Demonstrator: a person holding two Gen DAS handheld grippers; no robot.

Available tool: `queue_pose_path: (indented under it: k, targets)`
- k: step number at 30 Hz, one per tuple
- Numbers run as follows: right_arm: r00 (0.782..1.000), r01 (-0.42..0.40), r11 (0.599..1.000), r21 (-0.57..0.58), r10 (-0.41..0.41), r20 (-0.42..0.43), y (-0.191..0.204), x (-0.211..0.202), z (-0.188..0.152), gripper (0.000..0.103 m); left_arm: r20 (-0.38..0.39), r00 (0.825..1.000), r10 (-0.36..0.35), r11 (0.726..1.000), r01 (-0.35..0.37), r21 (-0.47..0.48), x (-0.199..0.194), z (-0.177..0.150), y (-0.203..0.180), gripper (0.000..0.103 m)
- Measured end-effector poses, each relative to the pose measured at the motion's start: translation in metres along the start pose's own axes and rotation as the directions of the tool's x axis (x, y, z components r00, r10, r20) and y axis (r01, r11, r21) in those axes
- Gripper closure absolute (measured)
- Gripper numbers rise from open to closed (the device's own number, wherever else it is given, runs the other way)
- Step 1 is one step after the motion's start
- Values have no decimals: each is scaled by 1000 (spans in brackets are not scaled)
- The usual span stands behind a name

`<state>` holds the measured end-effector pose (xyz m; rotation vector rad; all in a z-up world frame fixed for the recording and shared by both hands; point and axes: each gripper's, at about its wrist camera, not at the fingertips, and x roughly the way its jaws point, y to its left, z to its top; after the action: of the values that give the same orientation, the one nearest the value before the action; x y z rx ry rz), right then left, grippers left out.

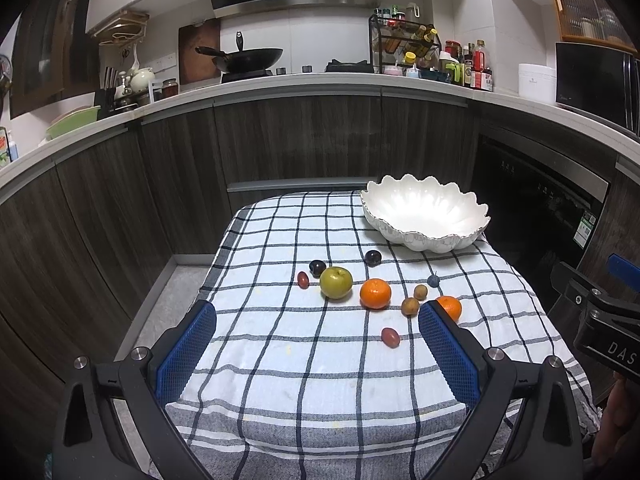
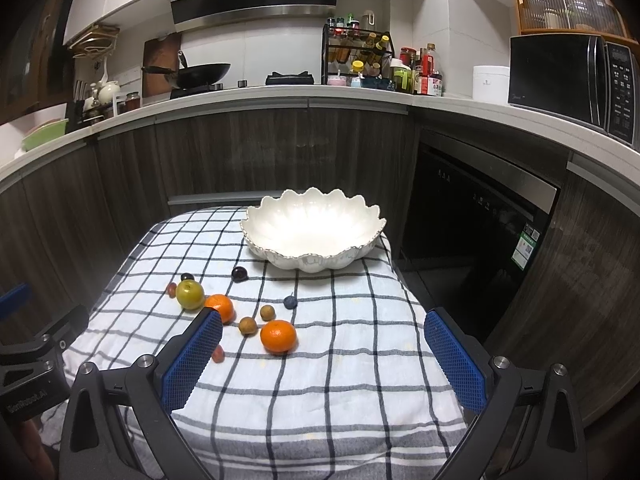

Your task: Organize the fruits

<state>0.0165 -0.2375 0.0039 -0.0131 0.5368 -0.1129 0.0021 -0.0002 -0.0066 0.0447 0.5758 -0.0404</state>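
Two hand-held grippers hover over the near end of a checked cloth (image 2: 340,380) draped on a small table, both spread wide and holding nothing. The left gripper (image 1: 316,324) frames the fruit scatter; the right gripper (image 2: 324,334) sits to the right of it, facing the bowl.

Nearest lies a small reddish grape (image 1: 390,337), alone on the cloth. Just beyond it, the near mandarin (image 2: 278,336) sits beside two small brown fruits (image 1: 410,306), likely longans. Farther in are a second mandarin (image 1: 375,293), a greenish apple (image 1: 336,282) with a red grape (image 1: 303,280) and a dark plum (image 1: 317,268) close against its left and far sides, a small blue-black berry (image 1: 433,280) off to the right, and another dark plum (image 1: 372,258).

At the far right stands the empty white scalloped bowl (image 2: 316,256), close to the cloth's far and right edges.

The hazards look plain. Every fruit is round and the cloth is rumpled, so a fingertip brushing one could send it rolling off the table. The tightly grouped pieces invite knocking a neighbour. The grapes and berry could slip or be crushed. A hard release might nudge the bowl toward the edge.
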Motion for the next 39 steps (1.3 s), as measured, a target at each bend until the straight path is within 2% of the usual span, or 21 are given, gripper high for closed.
queue_pose_path:
  k: [39]
  targets:
    - [1000,-7,1000,1,7,-1,2,0,-1,1,23,1000,5,1000,-5,-4,-6,3,5,0]
